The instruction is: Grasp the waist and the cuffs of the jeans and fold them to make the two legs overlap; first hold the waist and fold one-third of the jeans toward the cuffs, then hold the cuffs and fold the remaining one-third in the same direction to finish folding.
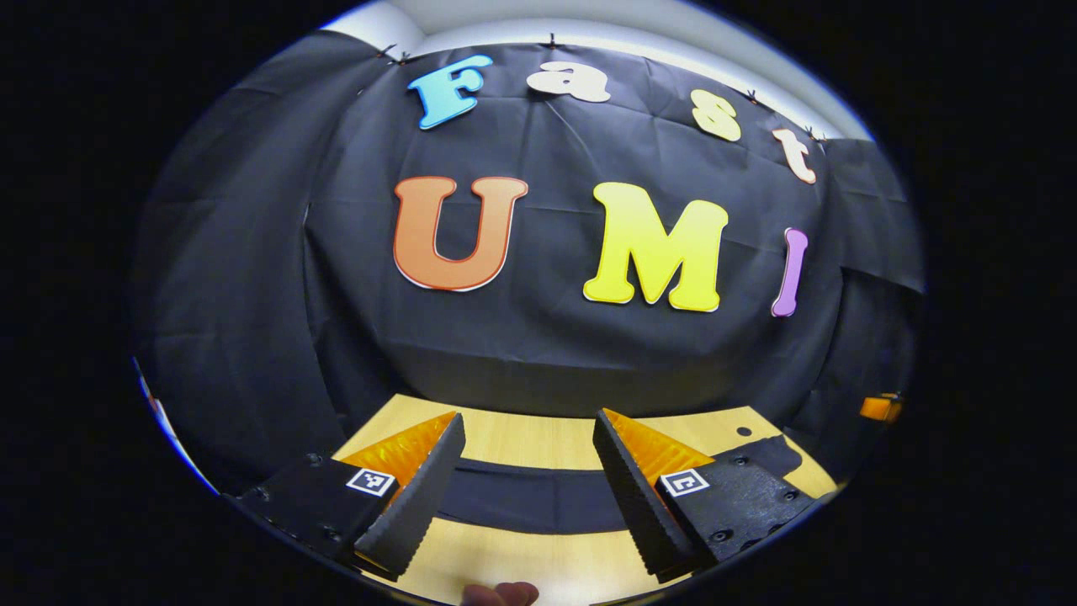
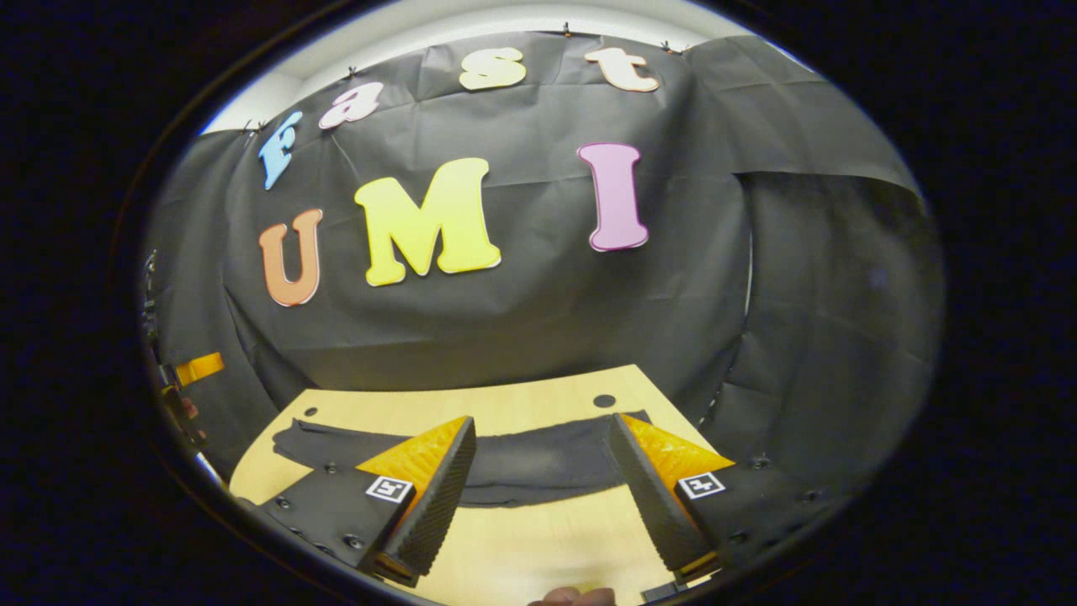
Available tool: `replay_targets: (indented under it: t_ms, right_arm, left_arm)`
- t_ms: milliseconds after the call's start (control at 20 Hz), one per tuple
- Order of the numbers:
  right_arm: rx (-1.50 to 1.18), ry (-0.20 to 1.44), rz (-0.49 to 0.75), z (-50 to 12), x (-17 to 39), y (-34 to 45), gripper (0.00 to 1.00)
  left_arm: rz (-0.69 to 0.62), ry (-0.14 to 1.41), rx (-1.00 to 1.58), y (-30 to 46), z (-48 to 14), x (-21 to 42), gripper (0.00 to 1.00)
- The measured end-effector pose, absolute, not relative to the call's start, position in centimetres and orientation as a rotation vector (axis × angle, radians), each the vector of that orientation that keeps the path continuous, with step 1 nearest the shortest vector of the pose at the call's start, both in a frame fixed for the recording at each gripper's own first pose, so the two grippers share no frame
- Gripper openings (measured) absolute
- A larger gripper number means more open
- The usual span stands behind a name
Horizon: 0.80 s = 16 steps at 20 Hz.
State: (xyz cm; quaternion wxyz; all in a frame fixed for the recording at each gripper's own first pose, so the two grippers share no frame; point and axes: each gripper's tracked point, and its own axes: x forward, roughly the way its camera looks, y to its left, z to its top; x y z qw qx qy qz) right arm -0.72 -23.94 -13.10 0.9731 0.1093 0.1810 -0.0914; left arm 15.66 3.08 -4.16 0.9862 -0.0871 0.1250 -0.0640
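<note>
A: The pale wooden counter (image 2: 505, 539) carries the dark denim jeans (image 2: 522, 463), spread flat in a long band across its middle, reaching toward the far right corner.

B: And the tools?

A: The left tool (image 1: 528, 480) hangs above the near edge with jaws wide, holding nothing. The right tool (image 2: 538, 480) is likewise spread wide and empty, the jeans just beyond its tips.

B: What might fail?

A: Probably a shallow pinch: catching one layer of waist would let the other leg drag, so the legs would not overlap squarely.
</note>
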Motion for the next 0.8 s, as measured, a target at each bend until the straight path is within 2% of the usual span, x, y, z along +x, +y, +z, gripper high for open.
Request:
replay_targets:
  t_ms: [150,600,650,700,750,800]
  right_arm:
    - [0.252,0.409,-0.205,-15.9,-1.5,-25.6,0.98]
    - [0.421,0.587,-0.374,-34.1,7.1,-39.8,0.99]
    - [0.439,0.597,-0.382,-35.2,8.1,-40.8,0.94]
    - [0.451,0.605,-0.385,-36.4,9.1,-41.5,0.99]
    - [0.456,0.617,-0.383,-37.5,10.0,-42.1,0.94]
    - [0.455,0.631,-0.381,-38.6,10.7,-42.5,0.99]
  left_arm:
    - [-0.118,0.292,-0.246,3.9,-4.5,16.4,0.99]
    - [-0.006,0.301,-0.161,1.3,-2.8,15.7,0.99]
    - [0.001,0.318,-0.154,0.7,-3.2,15.8,0.99]
    - [0.006,0.329,-0.152,0.3,-3.5,15.7,0.99]
    - [0.011,0.335,-0.148,-0.1,-3.6,15.7,0.99]
    - [0.02,0.34,-0.141,-0.3,-3.7,15.7,0.99]
